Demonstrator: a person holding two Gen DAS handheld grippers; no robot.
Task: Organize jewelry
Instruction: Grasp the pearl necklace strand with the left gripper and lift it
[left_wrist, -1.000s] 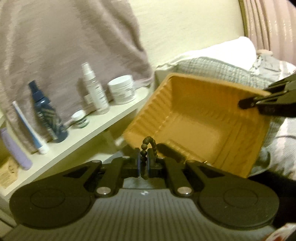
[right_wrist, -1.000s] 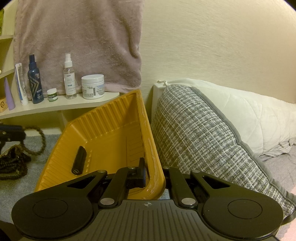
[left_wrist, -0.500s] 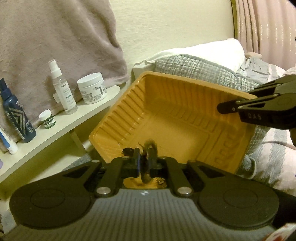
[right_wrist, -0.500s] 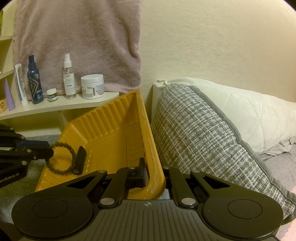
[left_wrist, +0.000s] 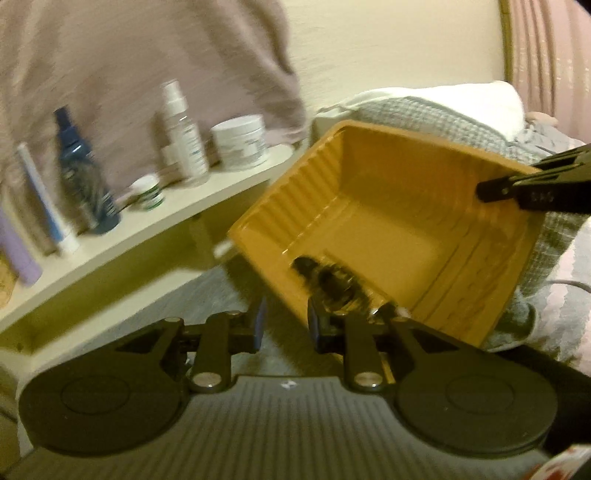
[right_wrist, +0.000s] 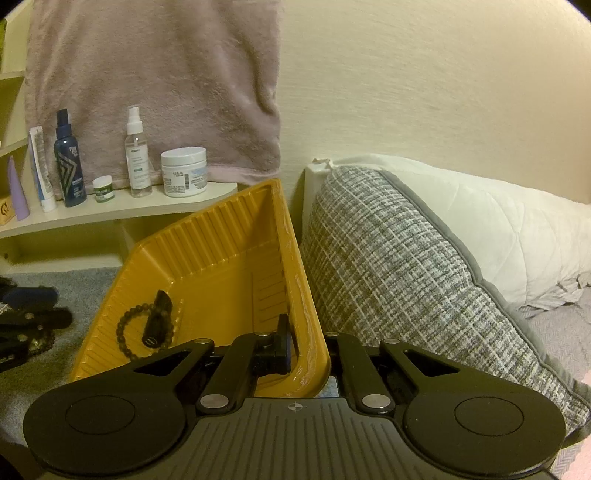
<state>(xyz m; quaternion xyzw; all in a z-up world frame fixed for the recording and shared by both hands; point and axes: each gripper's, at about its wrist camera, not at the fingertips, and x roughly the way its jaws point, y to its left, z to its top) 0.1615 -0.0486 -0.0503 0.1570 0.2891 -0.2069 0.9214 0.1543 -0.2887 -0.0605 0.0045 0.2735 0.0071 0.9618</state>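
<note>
Here the yellow tray (right_wrist: 221, 258) stands tilted, with one long wall leaning against the grey woven cushion (right_wrist: 406, 277). The right gripper (right_wrist: 306, 347) is closed on the near corner of the tray's rim: one finger is inside the tray and the other outside, with the yellow rim between them. Inside the tray, on the lower part of its floor, lies the beaded bracelet (right_wrist: 127, 325), a dark ring of small beads. A black cylinder (right_wrist: 157, 319) rests across the ring, touching it. In the left wrist view the bracelet (left_wrist: 332, 280) is only a dark blur near the tray's (left_wrist: 406, 206) lower edge.

The left gripper (left_wrist: 284, 319) has its fingers apart, with a clear gap between the two pads, and nothing is between them. It is just beside the lower edge of the tray, above the grey carpet (right_wrist: 85, 288).

Behind the tray a white shelf (right_wrist: 110, 210) carries a white jar (right_wrist: 183, 171), a clear spray bottle (right_wrist: 137, 158), a dark blue bottle (right_wrist: 68, 162) and a small green-labelled pot (right_wrist: 102, 189). A pinkish towel (right_wrist: 147, 74) hangs on the wall above them. A white pillow (right_wrist: 498, 229) lies behind the cushion.
</note>
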